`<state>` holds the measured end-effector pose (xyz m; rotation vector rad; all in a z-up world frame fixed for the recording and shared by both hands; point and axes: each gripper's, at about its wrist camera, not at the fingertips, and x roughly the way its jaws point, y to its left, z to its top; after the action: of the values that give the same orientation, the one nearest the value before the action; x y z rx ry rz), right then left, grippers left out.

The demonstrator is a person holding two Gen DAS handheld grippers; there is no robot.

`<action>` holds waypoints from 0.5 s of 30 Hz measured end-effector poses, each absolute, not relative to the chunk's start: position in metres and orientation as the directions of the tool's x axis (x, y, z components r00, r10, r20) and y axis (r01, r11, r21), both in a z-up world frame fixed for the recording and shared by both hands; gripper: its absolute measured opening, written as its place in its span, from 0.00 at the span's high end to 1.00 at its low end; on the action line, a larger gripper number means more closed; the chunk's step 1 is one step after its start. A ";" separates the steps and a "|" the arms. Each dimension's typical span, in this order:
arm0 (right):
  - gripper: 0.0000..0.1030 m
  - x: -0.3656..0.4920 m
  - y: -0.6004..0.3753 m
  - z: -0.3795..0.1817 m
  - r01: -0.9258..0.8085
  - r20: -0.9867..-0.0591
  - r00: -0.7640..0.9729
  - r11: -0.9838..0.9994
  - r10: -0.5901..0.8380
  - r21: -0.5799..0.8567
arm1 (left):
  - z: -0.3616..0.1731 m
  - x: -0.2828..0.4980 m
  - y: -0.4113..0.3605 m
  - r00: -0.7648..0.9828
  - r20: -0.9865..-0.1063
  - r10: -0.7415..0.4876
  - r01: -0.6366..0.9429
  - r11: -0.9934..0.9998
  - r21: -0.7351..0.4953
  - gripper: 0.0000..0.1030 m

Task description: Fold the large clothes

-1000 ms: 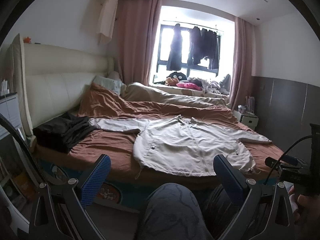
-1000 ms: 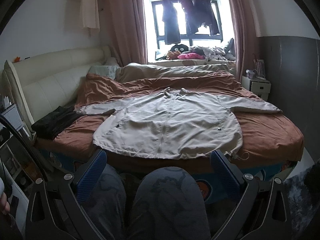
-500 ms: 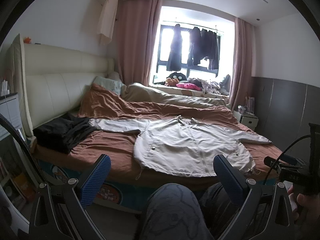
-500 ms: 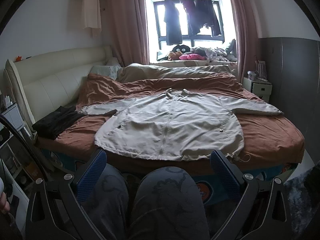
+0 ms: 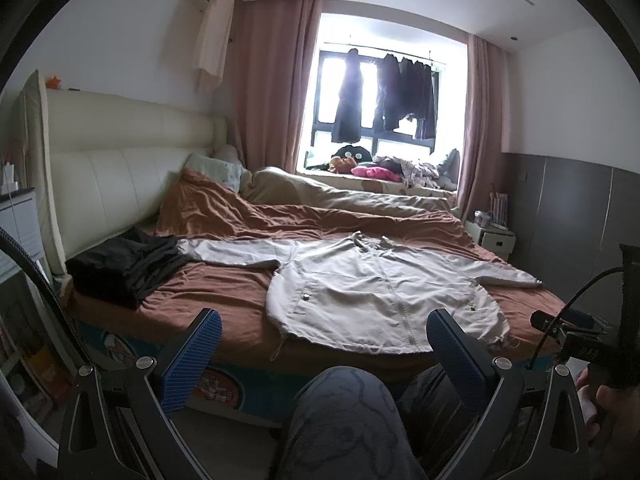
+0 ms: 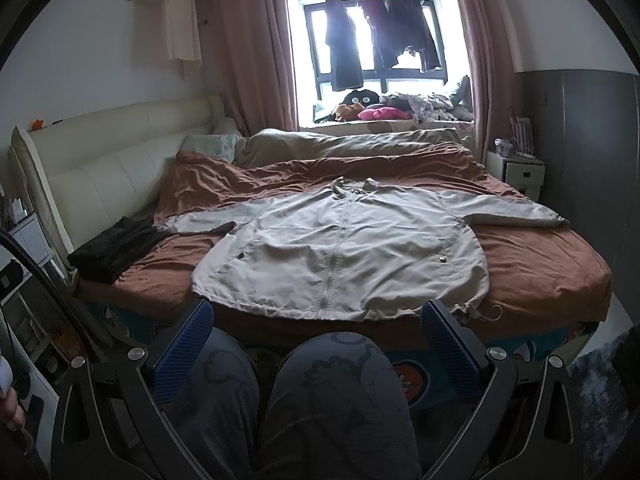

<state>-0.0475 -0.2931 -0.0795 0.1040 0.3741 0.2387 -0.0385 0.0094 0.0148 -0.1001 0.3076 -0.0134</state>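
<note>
Your bed [image 6: 540, 272] carries a rust cover, headboard at its left edge. The jacket [image 6: 344, 252] lies flat, zipped, hem along the near edge. Dark clothes [image 6: 112, 246] sit at the near-left corner. Your left gripper [image 5: 324, 344] and right gripper [image 6: 316, 334] are spread wide, holding nothing, above your knees [image 6: 320, 392].
</note>
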 end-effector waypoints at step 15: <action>0.00 -0.040 -0.293 -0.083 -0.214 -0.355 0.900 0.965 0.255 0.150 | 0.011 -0.027 0.008 0.946 -0.321 -0.033 0.000 0.995 -0.102 0.00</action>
<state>-0.0401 -0.2926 -0.0826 0.1083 0.3814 0.2430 -0.0268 0.0080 0.0112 -0.1012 0.3287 -0.0169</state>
